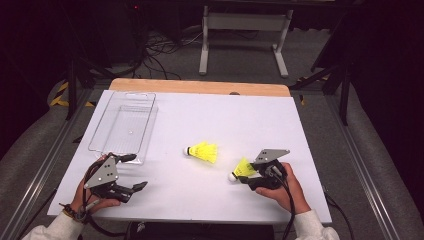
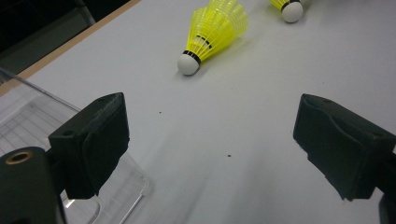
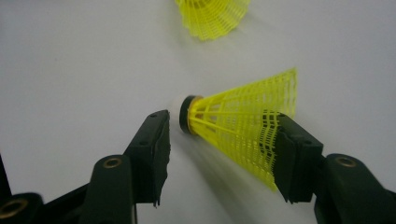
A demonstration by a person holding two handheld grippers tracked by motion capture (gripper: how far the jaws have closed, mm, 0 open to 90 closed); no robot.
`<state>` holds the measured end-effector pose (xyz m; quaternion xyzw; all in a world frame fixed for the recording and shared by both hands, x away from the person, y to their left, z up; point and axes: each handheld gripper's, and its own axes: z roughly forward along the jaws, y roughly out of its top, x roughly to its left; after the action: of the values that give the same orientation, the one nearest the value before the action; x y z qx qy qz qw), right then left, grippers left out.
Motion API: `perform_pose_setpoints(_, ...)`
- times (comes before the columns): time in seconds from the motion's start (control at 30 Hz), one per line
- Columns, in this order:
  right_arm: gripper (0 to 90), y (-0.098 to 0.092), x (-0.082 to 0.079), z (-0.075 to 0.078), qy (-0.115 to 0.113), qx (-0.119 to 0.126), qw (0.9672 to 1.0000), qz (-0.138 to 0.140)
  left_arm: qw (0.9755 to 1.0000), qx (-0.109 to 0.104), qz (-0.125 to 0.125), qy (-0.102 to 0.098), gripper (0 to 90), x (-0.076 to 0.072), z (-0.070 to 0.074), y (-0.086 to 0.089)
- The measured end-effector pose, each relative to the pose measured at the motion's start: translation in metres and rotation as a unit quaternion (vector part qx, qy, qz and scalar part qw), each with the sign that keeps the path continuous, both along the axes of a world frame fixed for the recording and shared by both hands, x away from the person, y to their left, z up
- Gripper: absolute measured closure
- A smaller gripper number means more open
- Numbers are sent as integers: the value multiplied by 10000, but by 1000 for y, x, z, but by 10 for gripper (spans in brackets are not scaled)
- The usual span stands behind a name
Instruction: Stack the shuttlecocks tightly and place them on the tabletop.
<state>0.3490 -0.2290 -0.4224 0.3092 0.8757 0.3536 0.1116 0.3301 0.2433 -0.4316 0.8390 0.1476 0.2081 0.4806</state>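
Observation:
Two yellow shuttlecocks with white corks lie on the white table (image 1: 200,115). One shuttlecock (image 1: 202,151) rests near the middle, also seen in the left gripper view (image 2: 212,30). The other shuttlecock (image 1: 242,169) lies at the right front, between the jaws of my right gripper (image 1: 245,176). In the right gripper view this shuttlecock (image 3: 243,121) has its mesh skirt against the right jaw, while the left jaw stands clear of the cork; the right gripper (image 3: 222,149) is open. My left gripper (image 1: 134,172) sits at the front left, wide open with nothing in it (image 2: 210,140).
A clear plastic tray (image 1: 104,121) stands at the table's left back, its near corner just beside the left gripper (image 2: 28,112). A wooden strip edges the table's far side (image 1: 200,87). Cables and a white frame lie on the floor beyond.

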Motion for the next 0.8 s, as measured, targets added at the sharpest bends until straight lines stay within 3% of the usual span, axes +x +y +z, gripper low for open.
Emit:
perform_pose_setpoints(0.1,492,-1,-1,-3,55,-120,9999,84,10000,-13,-1,-3,115,0,0,0)
perform_pose_setpoints(0.2,615,-2,-2,-7,98,-228,9995,199,10000,-7,-5,-2,115,0,0,-1)
perform_pose_setpoints(0.23,732,-3,-3,-8,111,-229,9993,273,10000,0,-8,-2,115,0,0,-1)
perform_pose_setpoints(0.43,893,0,-6,-9,107,-180,9980,600,10000,19,-18,16,115,0,-1,-2)
perform_pose_setpoints(0.7,899,7,-10,-6,-62,-174,9978,638,10000,-16,-16,37,115,1,-1,-1)
perform_pose_setpoints(0.8,900,8,-11,-4,-234,-104,9981,555,10000,8,-29,35,114,0,-1,-2)
